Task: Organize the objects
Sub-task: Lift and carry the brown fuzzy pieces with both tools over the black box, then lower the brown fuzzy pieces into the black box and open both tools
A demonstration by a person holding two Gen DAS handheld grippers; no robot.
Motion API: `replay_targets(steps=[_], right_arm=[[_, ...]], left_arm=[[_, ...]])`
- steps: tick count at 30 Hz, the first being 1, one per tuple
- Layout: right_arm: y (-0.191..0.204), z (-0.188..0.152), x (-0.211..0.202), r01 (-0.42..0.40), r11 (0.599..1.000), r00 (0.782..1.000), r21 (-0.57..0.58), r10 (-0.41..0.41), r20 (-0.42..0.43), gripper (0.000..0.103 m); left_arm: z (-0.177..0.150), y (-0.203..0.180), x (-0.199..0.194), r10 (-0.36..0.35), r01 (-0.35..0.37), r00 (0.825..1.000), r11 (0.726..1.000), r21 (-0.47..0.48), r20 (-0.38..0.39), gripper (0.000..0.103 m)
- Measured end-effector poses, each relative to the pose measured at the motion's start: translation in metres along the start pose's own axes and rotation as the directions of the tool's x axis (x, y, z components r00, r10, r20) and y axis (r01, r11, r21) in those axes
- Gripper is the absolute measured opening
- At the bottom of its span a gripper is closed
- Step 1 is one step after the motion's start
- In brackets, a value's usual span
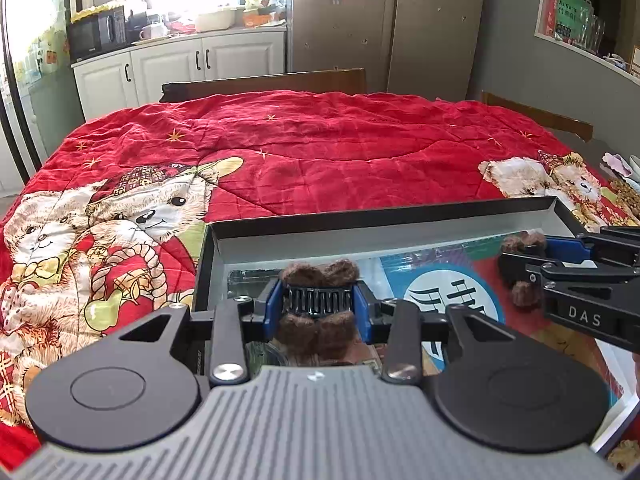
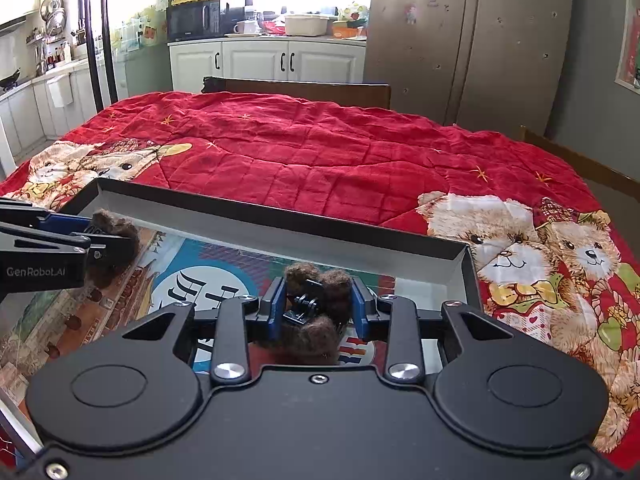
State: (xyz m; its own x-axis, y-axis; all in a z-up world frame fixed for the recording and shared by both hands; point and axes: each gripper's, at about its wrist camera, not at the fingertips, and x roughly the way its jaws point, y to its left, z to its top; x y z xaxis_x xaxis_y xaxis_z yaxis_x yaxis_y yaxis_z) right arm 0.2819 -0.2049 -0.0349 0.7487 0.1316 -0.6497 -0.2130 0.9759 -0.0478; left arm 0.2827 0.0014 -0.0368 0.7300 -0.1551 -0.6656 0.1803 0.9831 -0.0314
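A shallow black box [image 1: 380, 216] with grey inner walls lies on the red quilt; it also shows in the right wrist view [image 2: 280, 220]. A colourful printed sheet [image 1: 448, 280] covers its floor. My left gripper [image 1: 318, 302] is shut on a brown fuzzy hair clip [image 1: 320, 272] with black teeth, held over the box's left part. My right gripper [image 2: 318, 304] is shut on a second brown fuzzy hair clip [image 2: 316, 280], held over the box's right part. Each gripper shows in the other's view: the right gripper [image 1: 520, 264] and the left gripper [image 2: 104, 236].
The red teddy-bear quilt [image 1: 320, 152] covers the whole table. Wooden chair backs [image 1: 264, 82] stand at the far edge. White kitchen cabinets [image 2: 260, 60] with a microwave [image 2: 196, 20] and a beige fridge [image 2: 472, 40] are behind. Small items [image 1: 618, 168] lie at the quilt's right edge.
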Motion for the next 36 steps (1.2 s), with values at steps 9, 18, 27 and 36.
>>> replay_targets(steps=[9, 18, 27, 36], right_arm=[[0.0012, 0.0006, 0.0022, -0.005, 1.0, 1.0, -0.011, 0.005, -0.02, 0.034], [0.0032, 0.0006, 0.0033, -0.011, 1.0, 1.0, -0.02, 0.011, -0.028, 0.034], [0.0039, -0.0001, 0.0065, -0.023, 0.999, 0.999, -0.023, 0.022, -0.046, 0.038], [0.0038, -0.0006, 0.0065, -0.023, 1.0, 0.999, -0.02, 0.023, -0.047, 0.042]], left_arm=[[-0.0007, -0.0023, 0.0013, 0.006, -0.006, 1.0, 1.0, 0.016, -0.007, 0.042], [-0.0014, -0.0037, 0.0035, 0.013, -0.013, 1.0, 0.999, 0.03, -0.023, 0.043], [-0.0019, -0.0047, 0.0048, 0.016, -0.015, 0.999, 0.999, 0.041, -0.037, 0.057], [-0.0018, -0.0038, 0.0042, 0.014, -0.013, 0.999, 0.999, 0.034, -0.036, 0.06]])
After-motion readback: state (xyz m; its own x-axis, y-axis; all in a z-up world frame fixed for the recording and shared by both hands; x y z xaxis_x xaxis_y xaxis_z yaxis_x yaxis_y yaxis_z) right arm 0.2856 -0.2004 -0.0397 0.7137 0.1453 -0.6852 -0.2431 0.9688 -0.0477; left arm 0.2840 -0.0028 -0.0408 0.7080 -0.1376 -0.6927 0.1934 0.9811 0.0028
